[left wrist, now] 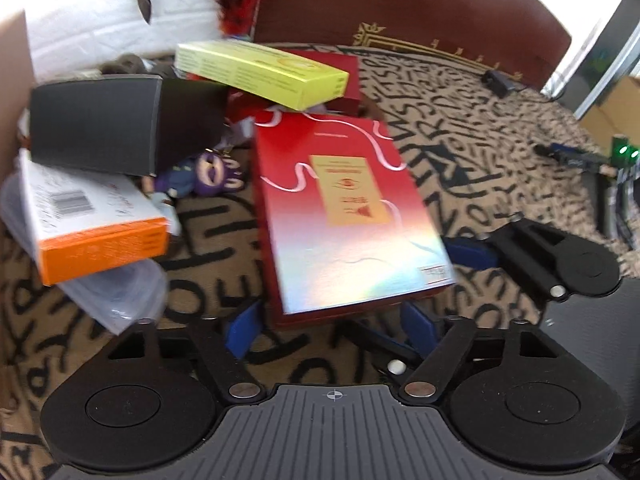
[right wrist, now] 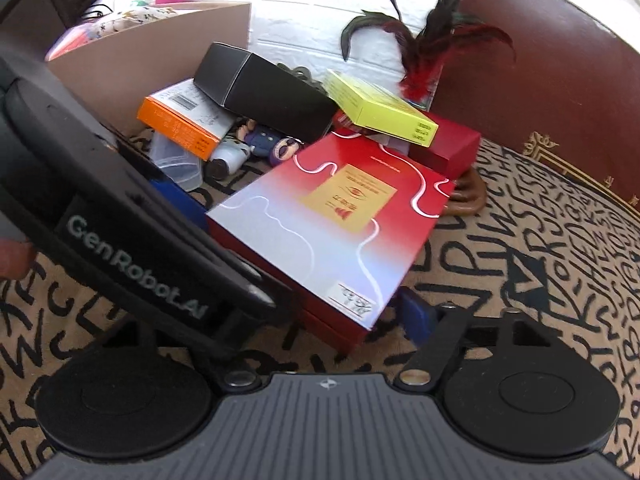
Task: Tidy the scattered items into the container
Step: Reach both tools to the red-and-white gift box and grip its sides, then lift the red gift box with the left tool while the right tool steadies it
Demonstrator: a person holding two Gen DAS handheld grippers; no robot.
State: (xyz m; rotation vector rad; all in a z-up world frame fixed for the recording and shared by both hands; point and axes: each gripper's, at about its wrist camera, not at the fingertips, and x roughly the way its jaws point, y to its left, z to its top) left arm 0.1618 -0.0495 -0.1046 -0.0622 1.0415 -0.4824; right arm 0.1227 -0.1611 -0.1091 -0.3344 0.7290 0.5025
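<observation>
A large red and silver flat box (left wrist: 344, 216) lies on the patterned rug, also in the right wrist view (right wrist: 336, 224). My left gripper (left wrist: 330, 320) is open, its blue pads on either side of the box's near end. My right gripper (right wrist: 344, 312) is open at the box's near corner; its right pad (right wrist: 416, 312) shows, its left is hidden behind the left gripper's body (right wrist: 132, 248). Behind lie a yellow box (left wrist: 264, 72), a black box (left wrist: 120, 120), an orange and white box (left wrist: 96, 220), a purple toy figure (left wrist: 204, 176) and a cardboard container (right wrist: 152, 56).
A clear plastic tub (left wrist: 120, 292) lies under the orange box. A dark red box (right wrist: 448, 144) sits under the yellow one. A feather duster (right wrist: 424, 48) leans by a maroon chair back (right wrist: 540, 72). Black cables and a device with green lights (left wrist: 624, 152) lie at the right.
</observation>
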